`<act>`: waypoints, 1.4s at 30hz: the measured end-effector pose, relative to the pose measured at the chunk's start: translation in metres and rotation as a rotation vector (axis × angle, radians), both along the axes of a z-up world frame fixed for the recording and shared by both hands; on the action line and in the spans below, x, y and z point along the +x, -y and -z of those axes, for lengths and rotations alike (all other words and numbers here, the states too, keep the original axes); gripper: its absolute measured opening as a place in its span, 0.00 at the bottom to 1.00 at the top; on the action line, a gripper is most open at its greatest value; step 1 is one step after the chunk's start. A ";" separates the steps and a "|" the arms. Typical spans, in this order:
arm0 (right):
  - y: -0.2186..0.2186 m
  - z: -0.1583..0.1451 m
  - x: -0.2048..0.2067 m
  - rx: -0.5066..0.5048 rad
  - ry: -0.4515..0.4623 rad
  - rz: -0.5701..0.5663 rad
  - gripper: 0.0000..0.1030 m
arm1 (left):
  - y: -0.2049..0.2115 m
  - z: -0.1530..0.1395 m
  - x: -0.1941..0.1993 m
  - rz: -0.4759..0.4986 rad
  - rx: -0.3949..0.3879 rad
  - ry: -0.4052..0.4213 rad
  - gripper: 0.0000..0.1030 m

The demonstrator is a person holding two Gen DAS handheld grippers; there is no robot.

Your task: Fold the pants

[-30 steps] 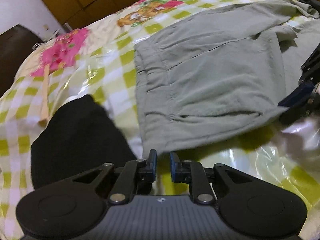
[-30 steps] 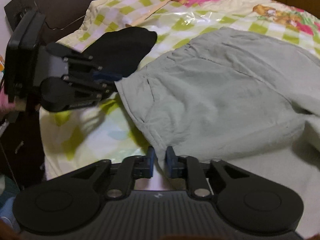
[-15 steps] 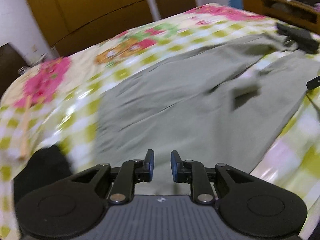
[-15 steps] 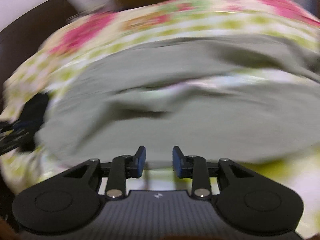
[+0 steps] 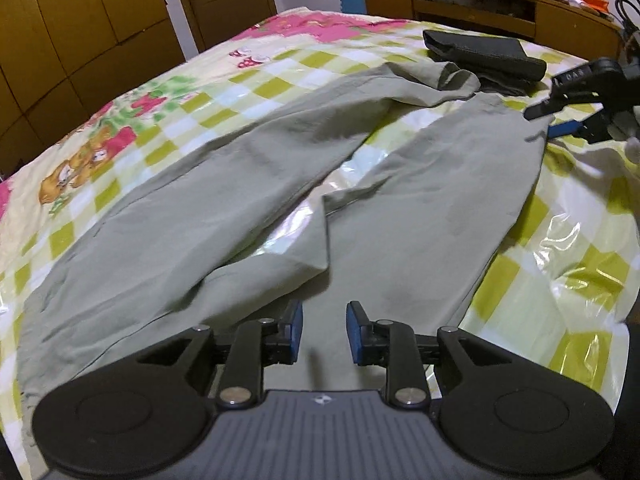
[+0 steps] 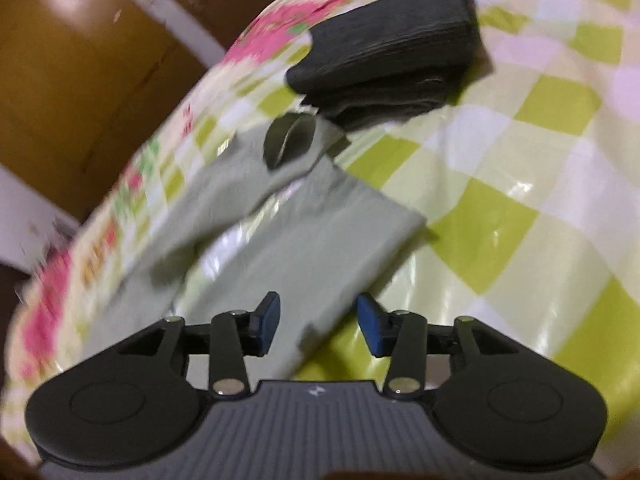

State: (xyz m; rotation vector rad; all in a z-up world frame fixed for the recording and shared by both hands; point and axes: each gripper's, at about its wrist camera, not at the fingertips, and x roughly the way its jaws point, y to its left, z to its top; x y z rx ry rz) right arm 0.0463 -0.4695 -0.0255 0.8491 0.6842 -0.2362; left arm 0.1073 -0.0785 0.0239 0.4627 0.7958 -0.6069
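Grey-green pants [image 5: 248, 184] lie flat on the checked bedspread [image 5: 560, 272], their two legs splayed in a V. In the left wrist view, my left gripper [image 5: 324, 330] hovers over the near leg close to the crotch; its jaws are opening and grip nothing. My right gripper [image 5: 549, 120] shows at the far right by the near leg's cuff. In the right wrist view, that gripper [image 6: 318, 326] hangs above the near leg's end [image 6: 320, 248]. Its jaws are opening too, with cloth below them but not pinched. The far leg's cuff [image 6: 290, 140] is curled open.
A folded stack of dark clothes [image 5: 484, 56] [image 6: 384, 60] sits beyond the cuffs. Brown wardrobe doors [image 5: 80, 28] stand behind the bed, and a low wooden shelf [image 5: 500, 4] to the right. The bed's near edge [image 5: 616, 320] drops off at lower right.
Both grippers left the waistband and swept along the pants toward the legs, the right one rolling as it went. Both sets of jaws widened. The black garment beside the waistband dropped out of view.
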 end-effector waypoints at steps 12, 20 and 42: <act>0.047 -0.027 -0.029 -0.069 0.051 0.015 0.04 | 0.027 0.010 -0.002 -0.019 0.019 -0.006 0.46; 0.039 -0.029 -0.062 -0.208 -0.041 0.076 0.09 | 0.009 0.018 -0.002 -0.020 0.018 -0.019 0.47; -0.270 -0.058 0.284 -0.651 0.092 -1.132 0.39 | -0.237 -0.007 0.218 -0.329 0.063 0.063 0.64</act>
